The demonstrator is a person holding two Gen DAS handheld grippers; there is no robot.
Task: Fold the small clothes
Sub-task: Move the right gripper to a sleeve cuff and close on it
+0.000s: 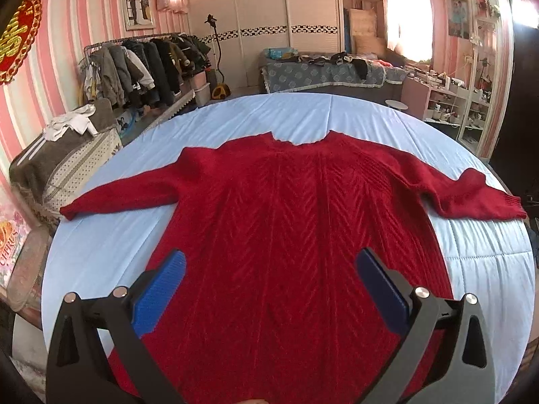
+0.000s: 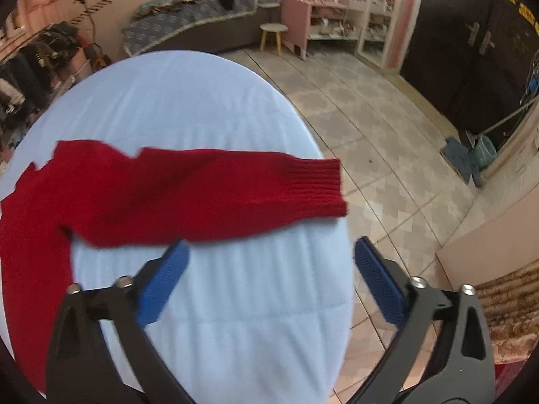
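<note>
A dark red knitted sweater lies flat on the pale blue bed sheet, neck away from me and both sleeves spread out to the sides. My left gripper hovers over the sweater's lower body, open, with nothing between its blue pads. In the right wrist view the sweater's right sleeve stretches across the sheet, its ribbed cuff at the bed's right edge. My right gripper stands open just short of that sleeve, over bare sheet, holding nothing.
A rack of hanging coats and a covered chair with white cloth stand to the left. A second bed with scattered clothes is behind. Right of the bed lie a tiled floor, a small white stool and shelves.
</note>
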